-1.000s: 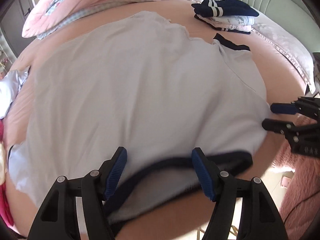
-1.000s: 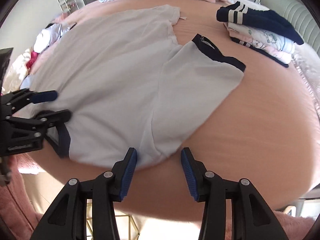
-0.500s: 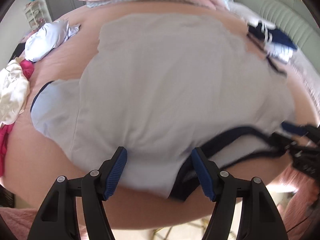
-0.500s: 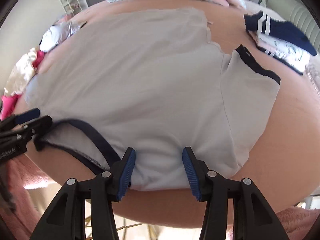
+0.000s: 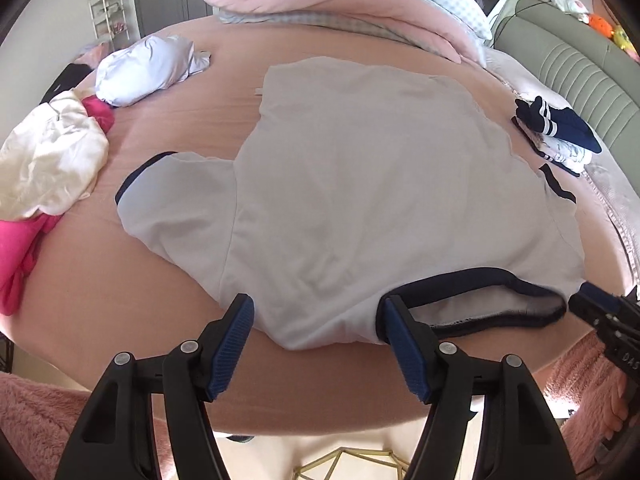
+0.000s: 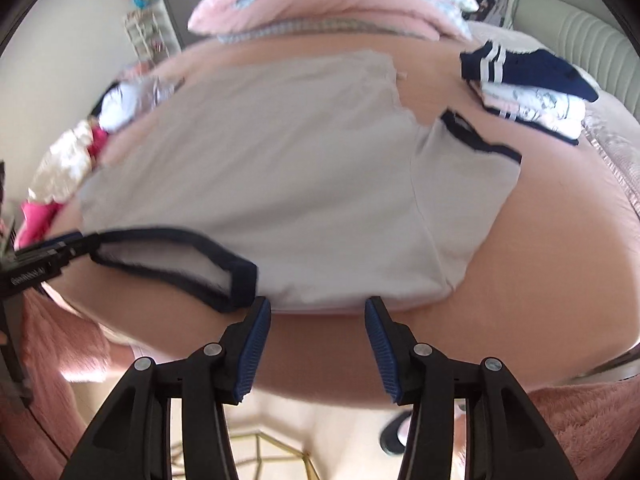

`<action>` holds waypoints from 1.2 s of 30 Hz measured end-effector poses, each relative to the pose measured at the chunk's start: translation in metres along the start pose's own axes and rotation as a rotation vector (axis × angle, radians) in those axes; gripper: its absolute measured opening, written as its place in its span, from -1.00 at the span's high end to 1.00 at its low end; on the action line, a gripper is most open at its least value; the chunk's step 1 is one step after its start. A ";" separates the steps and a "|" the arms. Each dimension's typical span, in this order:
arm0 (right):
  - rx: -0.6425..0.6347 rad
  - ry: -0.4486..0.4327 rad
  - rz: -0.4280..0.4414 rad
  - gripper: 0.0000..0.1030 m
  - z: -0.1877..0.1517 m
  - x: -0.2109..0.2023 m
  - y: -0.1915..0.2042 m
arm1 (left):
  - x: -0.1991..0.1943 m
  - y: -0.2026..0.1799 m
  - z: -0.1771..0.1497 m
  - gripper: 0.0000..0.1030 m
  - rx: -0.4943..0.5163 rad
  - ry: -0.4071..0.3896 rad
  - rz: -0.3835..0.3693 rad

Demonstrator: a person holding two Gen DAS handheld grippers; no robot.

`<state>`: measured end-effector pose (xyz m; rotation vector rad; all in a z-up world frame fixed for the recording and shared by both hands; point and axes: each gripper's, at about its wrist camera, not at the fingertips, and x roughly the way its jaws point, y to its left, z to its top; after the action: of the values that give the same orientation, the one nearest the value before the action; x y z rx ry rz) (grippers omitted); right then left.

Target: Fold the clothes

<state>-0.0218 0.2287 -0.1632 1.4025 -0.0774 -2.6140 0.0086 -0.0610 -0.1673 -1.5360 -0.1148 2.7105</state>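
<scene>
Fingers (image 5: 234,344) of both grippers — left gripper (image 5: 316,320), right gripper (image 6: 318,316) — parted, empty, above near hem of white navy-trimmed T-shirt (image 5: 360,184) spread flat on pink bed (image 5: 100,280).

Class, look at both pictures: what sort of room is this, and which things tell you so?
Most likely a bedroom: a bed with a pink sheet, a padded headboard, folded quilts, and a white T-shirt spread out on it.
</scene>
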 end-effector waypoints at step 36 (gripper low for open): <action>-0.099 0.099 -0.061 0.05 0.079 0.058 0.052 | 0.049 -0.040 0.081 -0.31 0.153 0.068 -0.147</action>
<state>-0.1118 0.1649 -0.1605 1.5193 0.1080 -2.5524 -0.0870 -0.0227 -0.1651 -1.5111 -0.0178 2.4898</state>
